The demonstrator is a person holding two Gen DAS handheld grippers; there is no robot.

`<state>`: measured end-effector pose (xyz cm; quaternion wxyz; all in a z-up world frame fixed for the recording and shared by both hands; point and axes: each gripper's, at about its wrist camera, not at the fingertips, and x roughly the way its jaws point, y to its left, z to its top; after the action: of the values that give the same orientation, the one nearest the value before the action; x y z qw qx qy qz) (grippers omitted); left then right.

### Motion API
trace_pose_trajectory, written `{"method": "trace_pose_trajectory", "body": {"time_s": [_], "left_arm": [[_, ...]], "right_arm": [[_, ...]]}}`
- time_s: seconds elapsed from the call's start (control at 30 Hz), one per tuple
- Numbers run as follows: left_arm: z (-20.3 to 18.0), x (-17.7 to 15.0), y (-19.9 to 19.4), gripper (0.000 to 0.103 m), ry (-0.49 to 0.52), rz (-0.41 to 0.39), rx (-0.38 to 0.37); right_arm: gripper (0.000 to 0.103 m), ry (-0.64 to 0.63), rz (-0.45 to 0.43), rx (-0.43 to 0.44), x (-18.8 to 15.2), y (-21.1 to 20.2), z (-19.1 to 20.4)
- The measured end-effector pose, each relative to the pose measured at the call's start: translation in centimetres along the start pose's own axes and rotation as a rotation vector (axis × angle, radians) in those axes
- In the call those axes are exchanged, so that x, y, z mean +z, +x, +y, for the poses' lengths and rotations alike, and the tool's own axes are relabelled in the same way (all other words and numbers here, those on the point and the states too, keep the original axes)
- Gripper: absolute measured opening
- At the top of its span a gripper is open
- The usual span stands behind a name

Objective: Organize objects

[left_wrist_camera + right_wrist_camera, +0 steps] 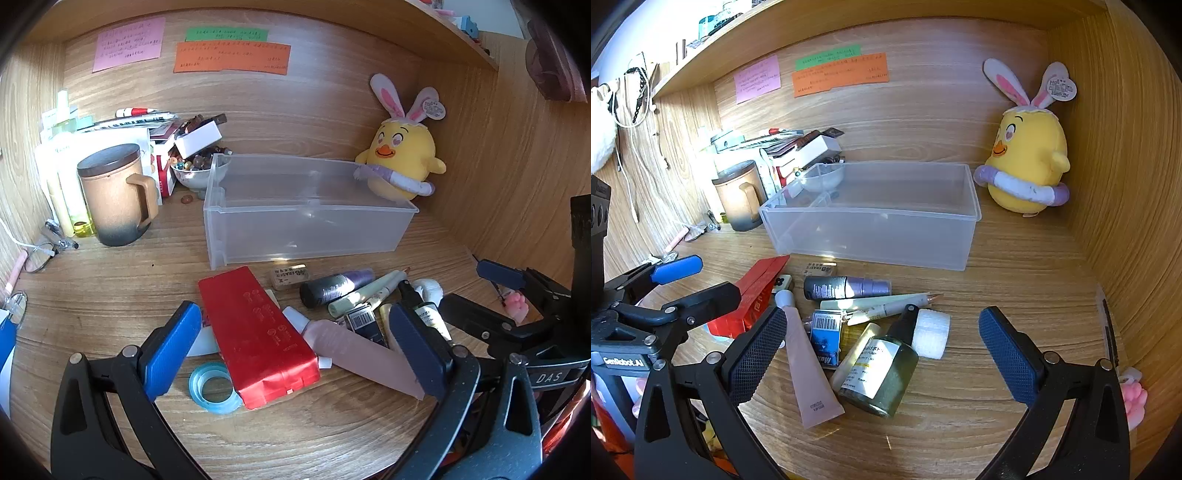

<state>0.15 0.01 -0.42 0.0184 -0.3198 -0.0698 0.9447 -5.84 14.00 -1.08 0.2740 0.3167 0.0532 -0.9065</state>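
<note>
A clear plastic bin (pixel 295 229) (pixel 871 229) stands empty on the wooden desk. In front of it lies a jumble: a red box (pixel 258 336) (pixel 757 291), a pink tube (pixel 354 350) (pixel 809 373), a blue tape roll (pixel 212 387), a purple-and-black bottle (pixel 336 288) (pixel 846 288), a green dropper bottle (pixel 882 373), a pale pen (pixel 365 293) (pixel 882 304) and an eraser (pixel 288 277). My left gripper (pixel 295 350) hovers open over the red box and tube. My right gripper (pixel 882 354) hovers open over the dropper bottle. Neither holds anything.
A yellow chick plush (pixel 402 162) (pixel 1027 162) sits at the back right corner. A brown lidded mug (pixel 114 195) (pixel 738 195), a bowl of beads (pixel 195 170) and stacked boxes crowd the back left. Wooden walls close in behind and on both sides.
</note>
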Motion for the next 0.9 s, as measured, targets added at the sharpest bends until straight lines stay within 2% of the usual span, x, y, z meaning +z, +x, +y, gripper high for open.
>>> {"method": "trace_pose_trajectory", "body": {"time_s": [0.9], "left_arm": [[0.12,0.36,-0.19,0.103,-0.011,-0.017,-0.001]], "right_arm": [[0.103,0.014,0.014,0.015,-0.23,0.48,-0.20]]}}
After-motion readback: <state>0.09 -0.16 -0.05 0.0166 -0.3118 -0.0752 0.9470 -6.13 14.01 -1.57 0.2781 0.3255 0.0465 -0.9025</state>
